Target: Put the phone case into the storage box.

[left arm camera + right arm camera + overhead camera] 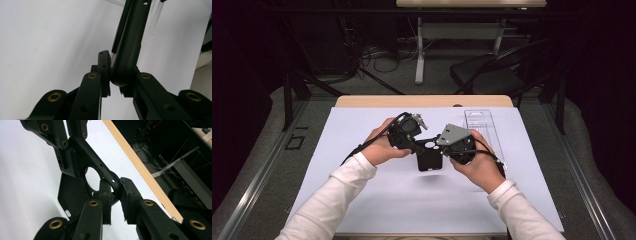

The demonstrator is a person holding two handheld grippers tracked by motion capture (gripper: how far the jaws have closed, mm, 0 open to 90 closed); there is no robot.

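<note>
A flat black plastic bracket (430, 157) with a round hole hangs above the white mat (362, 125), held between both grippers. My left gripper (418, 144) comes from the left and is shut on the bracket's left end; in the left gripper view the jaws (117, 76) pinch the rounded edge of the bracket (130, 37). My right gripper (443, 148), with its grey plate on top, is shut on the right end. In the right gripper view its jaws (114, 188) clamp the bracket's rim (75, 192) beside the hole, with the left gripper (60, 137) beyond.
A clear plastic tray (481, 125) lies on the mat at the back right. The table's wooden far edge (424, 101) runs behind the mat. A black chair (497, 75) and desk legs stand on the floor beyond.
</note>
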